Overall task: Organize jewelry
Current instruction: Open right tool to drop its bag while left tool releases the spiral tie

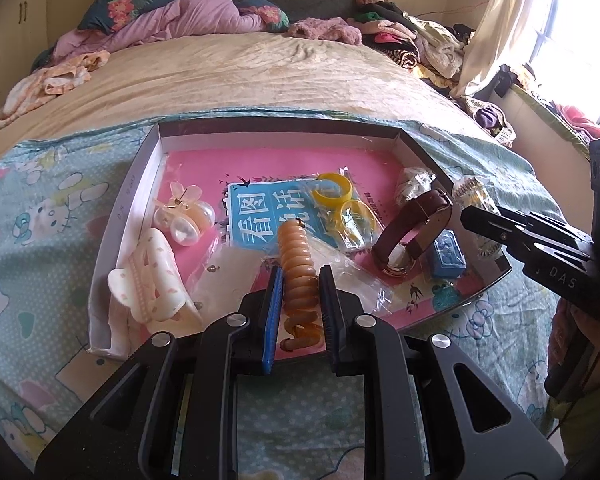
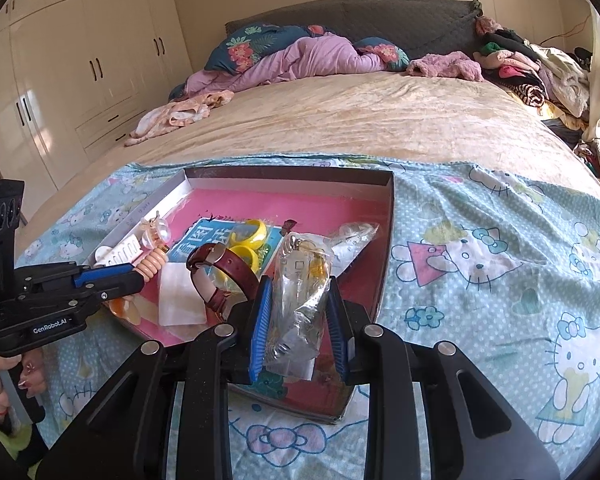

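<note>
The left gripper (image 1: pixel 300 280) reaches level over the box's (image 1: pixel 284 138) near edge, jaws clamped on the coil (image 1: pixel 298 256). At the box's right edge, the right gripper (image 2: pixel 298 304) pinches a clear packet (image 2: pixel 300 300).

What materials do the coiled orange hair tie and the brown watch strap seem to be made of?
The coiled hair tie in the left gripper looks like glossy, translucent plastic: light glows through its amber coils. The watch strap looks like brown leather or imitation leather, with a matte outside and a paler lining; which one cannot be told.
</note>
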A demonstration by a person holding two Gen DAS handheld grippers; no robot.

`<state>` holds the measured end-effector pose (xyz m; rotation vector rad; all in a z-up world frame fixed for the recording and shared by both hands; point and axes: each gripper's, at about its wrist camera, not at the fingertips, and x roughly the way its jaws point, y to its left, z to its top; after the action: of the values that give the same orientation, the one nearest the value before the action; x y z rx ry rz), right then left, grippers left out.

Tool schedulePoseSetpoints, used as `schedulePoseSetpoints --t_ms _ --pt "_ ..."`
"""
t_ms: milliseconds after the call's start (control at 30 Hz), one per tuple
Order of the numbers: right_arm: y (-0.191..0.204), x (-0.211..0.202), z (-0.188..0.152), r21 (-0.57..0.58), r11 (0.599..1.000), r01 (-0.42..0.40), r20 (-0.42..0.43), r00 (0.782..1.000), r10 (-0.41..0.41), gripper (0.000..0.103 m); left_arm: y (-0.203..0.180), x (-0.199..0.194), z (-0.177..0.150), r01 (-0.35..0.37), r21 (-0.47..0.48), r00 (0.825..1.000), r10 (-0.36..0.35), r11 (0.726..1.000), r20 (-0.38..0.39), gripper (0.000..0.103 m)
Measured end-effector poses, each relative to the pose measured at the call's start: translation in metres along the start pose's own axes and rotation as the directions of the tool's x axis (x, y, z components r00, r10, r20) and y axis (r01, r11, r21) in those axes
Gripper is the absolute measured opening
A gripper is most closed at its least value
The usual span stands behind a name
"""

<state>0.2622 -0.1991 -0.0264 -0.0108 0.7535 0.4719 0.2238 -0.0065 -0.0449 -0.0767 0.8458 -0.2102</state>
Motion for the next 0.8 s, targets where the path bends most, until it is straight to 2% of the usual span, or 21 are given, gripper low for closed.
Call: schedulePoseSetpoints --t_ms 133,167,233,300,533,567,633,667,700,800 --pt "0.002 -0.001 -0.002 -0.005 1.0 0.003 -0.001 1.0 -0.003 0.031 0.0 0.0 0.0 0.001 0.0 1.0 -0.001 1.0 0.001 0.011" --pt "0.002 -0.002 -0.003 -0.002 1.0 0.007 0.0 1.0 -0.007 0.041 0.0 0.0 0.0 0.001 0.001 1.0 -0.001 1.0 0.0 0.011" --pt "0.002 -0.006 -0.004 0.001 1.0 0.003 0.011 1.0 -0.003 0.051 0.0 0.0 0.0 0.0 0.001 1.0 0.0 1.0 0.0 0.011" --pt "0.004 -0.012 -0.005 -0.005 1.0 0.007 0.015 1.0 -0.007 0.051 0.001 0.0 0.0 -0.002 0.004 1.0 0.002 1.0 -0.001 0.011" --pt "0.008 -0.042 -0.015 -0.006 1.0 0.012 0.059 0.998 -0.012 0.076 0.001 0.0 0.0 -0.003 0.003 1.0 0.003 1.0 0.0 0.012" --pt "0.009 -0.046 -0.016 -0.009 1.0 0.012 0.06 0.998 -0.011 0.078 0.001 0.0 0.0 -0.004 0.005 1.0 0.004 1.0 0.002 0.013" --pt "0.011 -0.053 -0.018 -0.018 1.0 0.016 0.064 0.998 -0.015 0.08 0.001 -0.001 0.0 -0.005 0.008 1.0 0.005 1.0 0.006 0.026" --pt "0.012 -0.058 -0.019 -0.021 1.0 0.018 0.068 0.998 -0.017 0.082 0.001 -0.003 0.001 -0.009 0.008 1.0 0.009 1.0 0.01 0.037" --pt "0.013 -0.062 -0.02 -0.023 1.0 0.019 0.074 0.997 -0.017 0.083 0.001 -0.005 0.001 -0.009 0.011 1.0 0.009 1.0 0.015 0.043" --pt "0.016 -0.075 -0.022 -0.03 0.999 0.021 0.089 0.996 -0.019 0.087 0.0 -0.015 0.001 -0.014 0.012 0.999 0.014 1.0 0.033 0.048"
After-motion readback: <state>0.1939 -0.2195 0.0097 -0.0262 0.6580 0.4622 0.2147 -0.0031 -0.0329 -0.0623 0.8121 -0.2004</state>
